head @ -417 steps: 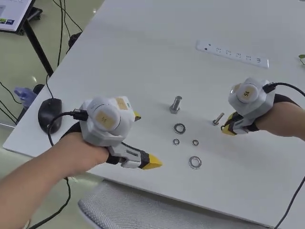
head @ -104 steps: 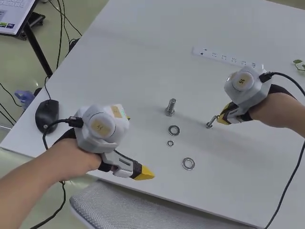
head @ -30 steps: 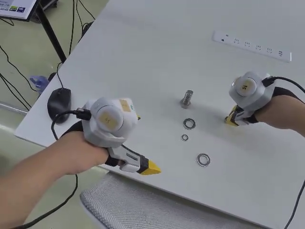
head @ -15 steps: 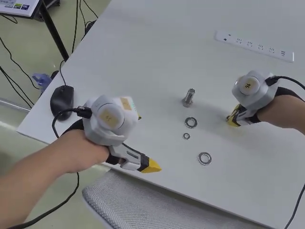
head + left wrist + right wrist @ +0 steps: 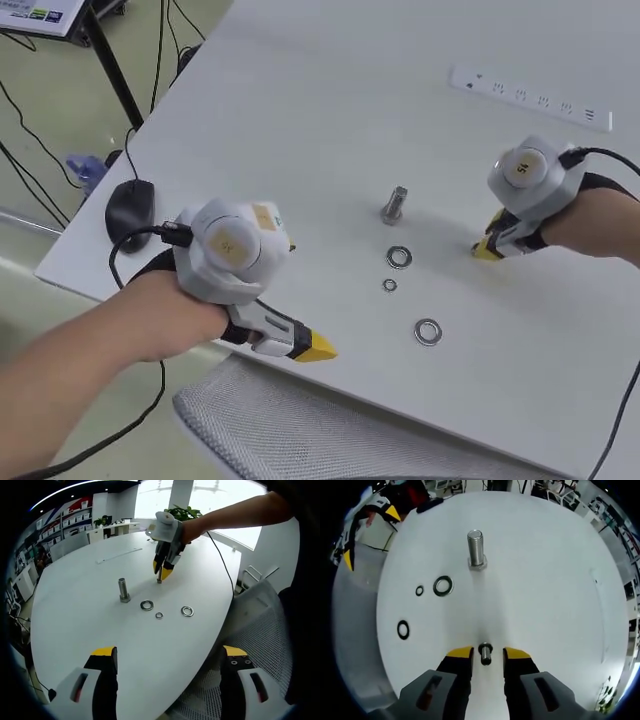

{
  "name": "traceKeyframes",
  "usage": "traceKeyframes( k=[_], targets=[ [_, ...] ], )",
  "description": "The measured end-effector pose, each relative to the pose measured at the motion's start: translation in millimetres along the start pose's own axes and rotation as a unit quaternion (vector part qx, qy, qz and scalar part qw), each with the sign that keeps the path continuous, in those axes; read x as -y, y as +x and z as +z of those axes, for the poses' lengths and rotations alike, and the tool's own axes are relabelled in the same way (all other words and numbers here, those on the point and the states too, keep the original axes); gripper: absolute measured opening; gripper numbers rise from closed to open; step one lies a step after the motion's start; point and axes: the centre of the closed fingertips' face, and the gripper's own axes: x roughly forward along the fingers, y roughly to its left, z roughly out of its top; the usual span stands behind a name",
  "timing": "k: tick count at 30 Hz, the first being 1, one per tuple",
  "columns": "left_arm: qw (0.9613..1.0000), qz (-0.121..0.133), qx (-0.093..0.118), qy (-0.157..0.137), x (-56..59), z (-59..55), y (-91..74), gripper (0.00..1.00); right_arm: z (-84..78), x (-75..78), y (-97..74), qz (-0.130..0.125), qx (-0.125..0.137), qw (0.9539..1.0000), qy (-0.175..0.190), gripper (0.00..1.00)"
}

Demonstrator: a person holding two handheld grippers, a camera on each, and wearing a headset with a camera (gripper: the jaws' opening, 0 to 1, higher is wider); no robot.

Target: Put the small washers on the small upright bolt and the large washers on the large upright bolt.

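On white table (image 5: 300,120), right hand-held gripper (image 5: 487,653) jaws slightly apart around small bolt (image 5: 485,650); left hand-held gripper (image 5: 169,651) — jaws wide apart.

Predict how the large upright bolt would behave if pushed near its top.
The large upright bolt stands on its hex head, a base only slightly wider than the shank, so a high push would probably tip it. It looks like metal: likely rigid and heavy for its size. Once down on the smooth table, it might roll in an arc.
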Motion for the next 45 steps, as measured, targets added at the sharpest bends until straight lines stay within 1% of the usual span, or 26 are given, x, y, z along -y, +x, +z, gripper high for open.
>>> traceKeyframes(
  k=[6,8,11,15,17,19,25,28,31,34,39,45],
  targets=[
    [1.0000,0.000,0.002,0.001,0.6,0.4,-4.3,0.84,7.9,-3.6,-7.2,-0.001,0.002,1.0000,-0.009,0.25],
    [1.0000,-0.002,0.007,0.000,1.4,4.2,-7.5,0.84,11.7,-5.1,-8.8,-0.001,0.004,0.9999,-0.012,0.25],
    [0.9999,0.001,0.008,0.006,0.5,8.0,-11.9,0.84,17.6,-8.8,-10.4,0.000,0.006,0.9998,-0.019,0.25],
    [0.9998,0.003,0.017,0.009,-2.1,13.2,-16.0,0.85,27.8,-17.2,-12.3,0.001,0.010,0.9993,-0.036,0.26],
    [0.9997,0.004,0.020,0.011,-3.4,14.9,-15.7,0.85,34.2,-20.3,-13.6,-0.003,0.017,0.9988,-0.047,0.26],
    [0.9996,0.006,0.023,0.013,-3.9,17.3,-15.7,0.86,38.7,-25.5,-14.2,0.000,0.019,0.9987,-0.048,0.26],
    [0.9992,0.001,0.029,0.026,-3.2,26.3,-11.9,0.88,45.2,-38.7,-18.2,0.006,0.024,0.9984,-0.051,0.26],
    [0.9988,0.003,0.035,0.033,-4.7,31.4,-11.1,0.90,47.2,-45.4,-20.7,0.006,0.026,0.9979,-0.060,0.26],
    [0.9984,0.002,0.042,0.037,-5.2,35.9,-11.2,0.91,49.0,-51.7,-21.7,0.010,0.030,0.9977,-0.059,0.27],
    [0.9982,0.003,0.043,0.043,-5.8,36.1,-10.8,0.91,50.1,-61.2,-20.9,0.016,0.032,0.9974,-0.063,0.28],
    [0.9975,0.003,0.055,0.043,-5.2,38.0,-11.1,0.93,54.5,-73.5,-19.6,0.025,0.040,0.9966,-0.068,0.28],
    [0.9970,0.004,0.054,0.055,-2.5,32.1,-10.3,0.92,60.2,-84.7,-14.1,0.036,0.047,0.9959,-0.068,0.28]
  ],
)
